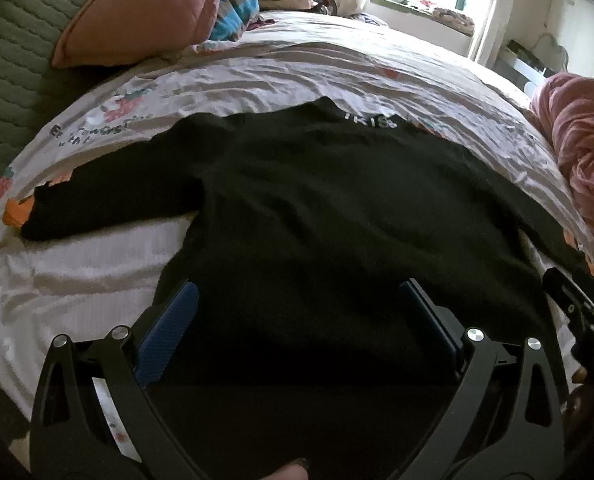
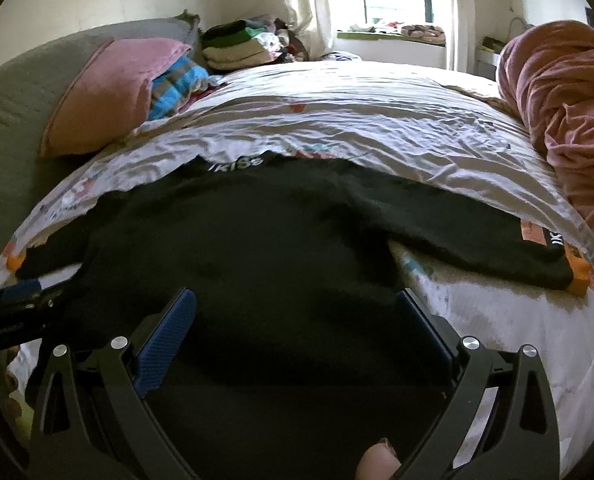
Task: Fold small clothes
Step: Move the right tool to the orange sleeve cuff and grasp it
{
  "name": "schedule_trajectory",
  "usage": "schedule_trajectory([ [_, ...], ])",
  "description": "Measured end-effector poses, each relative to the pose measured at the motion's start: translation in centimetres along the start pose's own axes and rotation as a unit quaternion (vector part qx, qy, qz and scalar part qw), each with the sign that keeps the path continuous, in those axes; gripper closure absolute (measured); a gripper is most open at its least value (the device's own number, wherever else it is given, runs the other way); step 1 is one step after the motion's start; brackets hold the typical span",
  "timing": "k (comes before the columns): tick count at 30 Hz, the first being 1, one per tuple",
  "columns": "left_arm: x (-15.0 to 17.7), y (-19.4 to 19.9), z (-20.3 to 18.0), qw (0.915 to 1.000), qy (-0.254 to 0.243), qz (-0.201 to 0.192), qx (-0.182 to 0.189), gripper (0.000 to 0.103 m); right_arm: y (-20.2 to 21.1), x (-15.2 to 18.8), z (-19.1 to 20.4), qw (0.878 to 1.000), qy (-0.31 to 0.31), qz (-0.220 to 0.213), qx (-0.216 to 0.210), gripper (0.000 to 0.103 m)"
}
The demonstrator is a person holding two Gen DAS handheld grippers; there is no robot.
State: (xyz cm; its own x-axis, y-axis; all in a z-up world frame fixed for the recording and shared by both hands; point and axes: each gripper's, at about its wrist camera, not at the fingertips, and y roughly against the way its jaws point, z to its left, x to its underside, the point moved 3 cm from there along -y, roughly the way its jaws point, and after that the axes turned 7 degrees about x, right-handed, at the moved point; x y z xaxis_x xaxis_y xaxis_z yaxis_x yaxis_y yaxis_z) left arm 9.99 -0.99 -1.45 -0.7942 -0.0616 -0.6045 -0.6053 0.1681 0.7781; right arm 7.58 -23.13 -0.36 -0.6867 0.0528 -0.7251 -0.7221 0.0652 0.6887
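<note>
A black long-sleeved top [image 1: 317, 200] lies spread flat on the bed, collar with white lettering [image 1: 371, 120] at the far side, sleeves stretched out left and right. It also shows in the right wrist view [image 2: 257, 240], with its right sleeve [image 2: 477, 236] reaching to a cuff. My left gripper [image 1: 297, 292] is open, its blue pads over the hem near the garment's left half. My right gripper [image 2: 297, 300] is open over the hem near the right half. Neither holds cloth. Each gripper shows at the edge of the other's view.
The bed has a white printed sheet [image 1: 257, 76]. A pink pillow [image 1: 137, 12] and a striped blue cloth [image 1: 233, 16] lie at the far left by a green headboard [image 1: 13, 60]. Folded clothes [image 2: 237, 44] are stacked at the back. A pink blanket [image 2: 569, 112] is bunched at the right.
</note>
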Motion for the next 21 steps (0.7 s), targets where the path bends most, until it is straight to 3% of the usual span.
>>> schedule_trajectory([
  [11,-3.1,-1.9,-0.2,0.9998,0.011,0.015,0.012,0.009,-0.9,-2.9,-3.5,0.999,-0.021,-0.021,0.038,0.004],
  [21,-6.2,-3.0,-1.9,0.9998,-0.003,0.009,0.020,0.009,-2.8,-3.5,-8.6,0.994,-0.066,-0.007,0.087,0.004],
])
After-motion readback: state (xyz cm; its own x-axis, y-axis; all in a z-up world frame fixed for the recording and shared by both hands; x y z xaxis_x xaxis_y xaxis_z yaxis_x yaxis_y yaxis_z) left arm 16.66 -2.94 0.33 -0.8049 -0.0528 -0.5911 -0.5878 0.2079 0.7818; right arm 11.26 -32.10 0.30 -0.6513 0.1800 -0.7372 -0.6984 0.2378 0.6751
